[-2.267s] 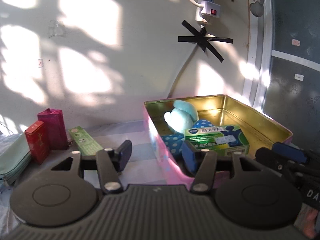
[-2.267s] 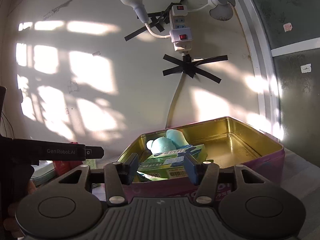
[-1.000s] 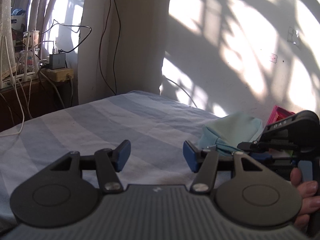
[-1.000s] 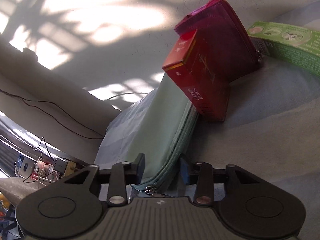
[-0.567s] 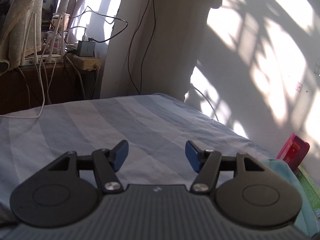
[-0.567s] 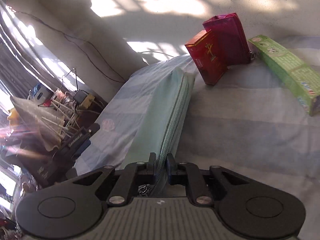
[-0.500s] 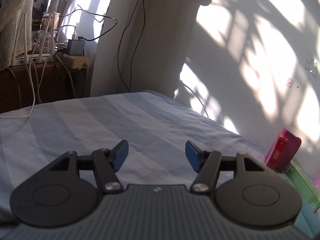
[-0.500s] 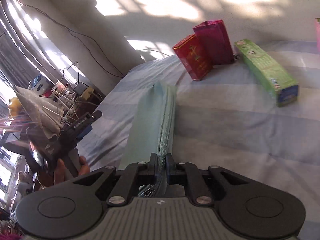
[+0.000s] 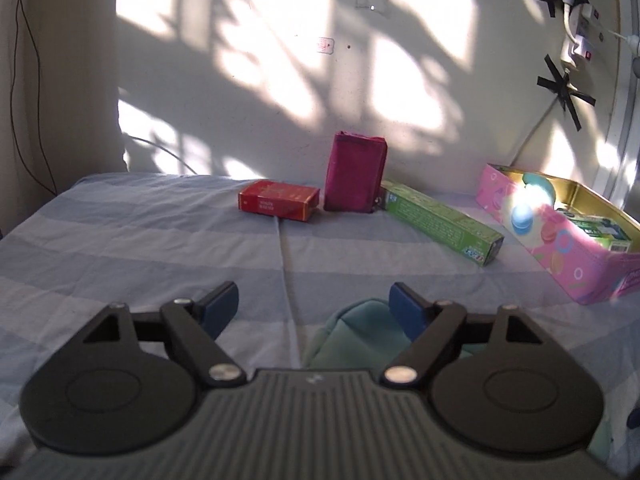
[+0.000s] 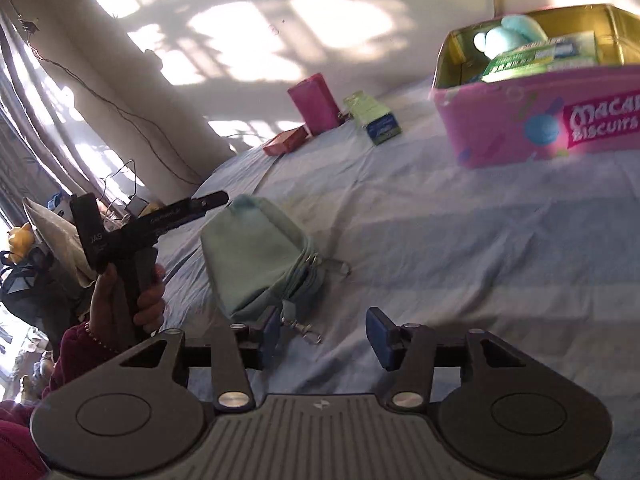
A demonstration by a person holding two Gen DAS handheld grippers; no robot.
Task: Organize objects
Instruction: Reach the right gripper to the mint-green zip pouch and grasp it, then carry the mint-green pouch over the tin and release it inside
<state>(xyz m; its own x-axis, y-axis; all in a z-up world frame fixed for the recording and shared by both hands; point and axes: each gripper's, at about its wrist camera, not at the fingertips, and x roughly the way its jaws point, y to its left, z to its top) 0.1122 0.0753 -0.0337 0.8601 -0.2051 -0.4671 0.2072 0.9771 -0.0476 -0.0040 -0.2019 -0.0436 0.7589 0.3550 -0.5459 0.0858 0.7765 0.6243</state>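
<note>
Two grippers stand open, jaws just widened, neither pressing on anything: the right gripper (image 10: 322, 332) is about half open with the mint pouch (image 10: 256, 258) just ahead of its left finger, and the left gripper (image 9: 314, 306) is wide above the pouch's far end. The pouch lies on the striped sheet (image 9: 160, 240), well apart from the pink tin (image 10: 520, 120). Its long axis seems to run from its zipper end near the right gripper towards the left one. To carry it well, grip across the narrow middle.
</note>
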